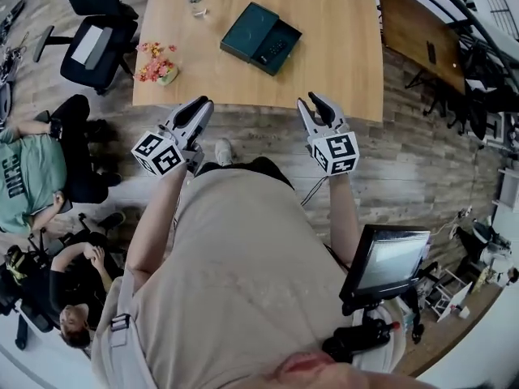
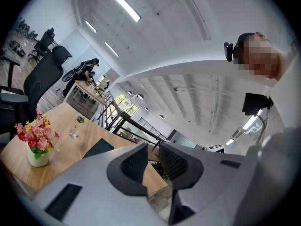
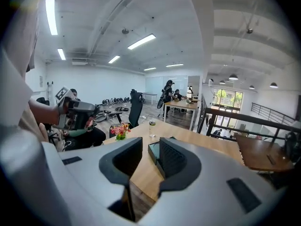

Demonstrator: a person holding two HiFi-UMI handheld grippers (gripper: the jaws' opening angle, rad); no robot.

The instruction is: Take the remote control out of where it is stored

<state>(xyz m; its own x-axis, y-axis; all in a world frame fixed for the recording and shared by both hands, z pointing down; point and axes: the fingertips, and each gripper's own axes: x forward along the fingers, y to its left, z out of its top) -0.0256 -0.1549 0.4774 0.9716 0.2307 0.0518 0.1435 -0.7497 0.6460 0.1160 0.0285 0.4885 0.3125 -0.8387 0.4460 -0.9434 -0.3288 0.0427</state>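
Black remote control [image 1: 274,50]: in open dark-green box [image 1: 248,29], far centre of wooden worktop [image 1: 340,47]. Left gripper [image 1: 201,105], right gripper [image 1: 313,101]: closed, empty, near edge. Advice: open jaws before reaching; pinch remote across narrow sides, lift straight.

The box [image 1: 251,31] is dark teal, the table [image 1: 340,47] light wood-grain, the flowers [image 1: 154,59] pink and red.

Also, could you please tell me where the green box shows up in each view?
Head view: box at top centre, right of the flowers.
Left gripper view: box lower left, beside the jaws, right of the flowers.
Right gripper view: box at centre, seen through the gap between the jaws, right of the flowers.
Shared landmark: the flowers.
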